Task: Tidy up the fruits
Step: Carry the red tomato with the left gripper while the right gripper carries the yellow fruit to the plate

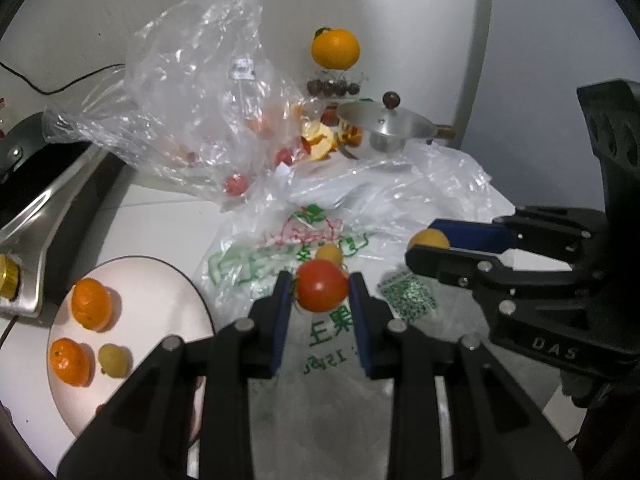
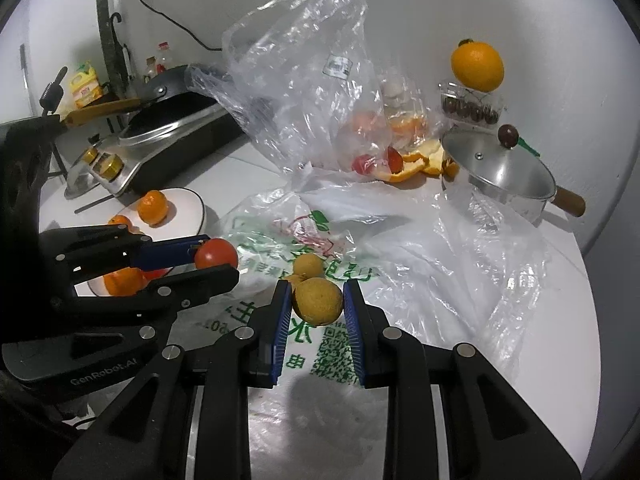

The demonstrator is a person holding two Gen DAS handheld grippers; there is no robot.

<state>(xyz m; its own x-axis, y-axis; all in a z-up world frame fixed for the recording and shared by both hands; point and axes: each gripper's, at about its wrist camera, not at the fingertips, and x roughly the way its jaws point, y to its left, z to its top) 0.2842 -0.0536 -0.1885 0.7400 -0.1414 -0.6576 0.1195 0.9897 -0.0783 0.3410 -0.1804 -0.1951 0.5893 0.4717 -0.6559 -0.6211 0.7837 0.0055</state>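
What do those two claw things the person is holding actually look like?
Both are matte black plastic claws. The left gripper and right gripper each have two angular fingers lined with ribbed blue pads, joined by silver round pins. Seen from the side, the left one's body reads "GenRobot.AI" in pale letters; the right one's shows "DAS". No sleeves or cables are clearly visible.

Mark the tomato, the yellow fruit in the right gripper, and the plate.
tomato (image 1: 322, 286), left wrist view, middle of its red skin.
yellow fruit (image 2: 318, 300), right wrist view, centre of its front.
plate (image 1: 160, 300), left wrist view, bare patch.
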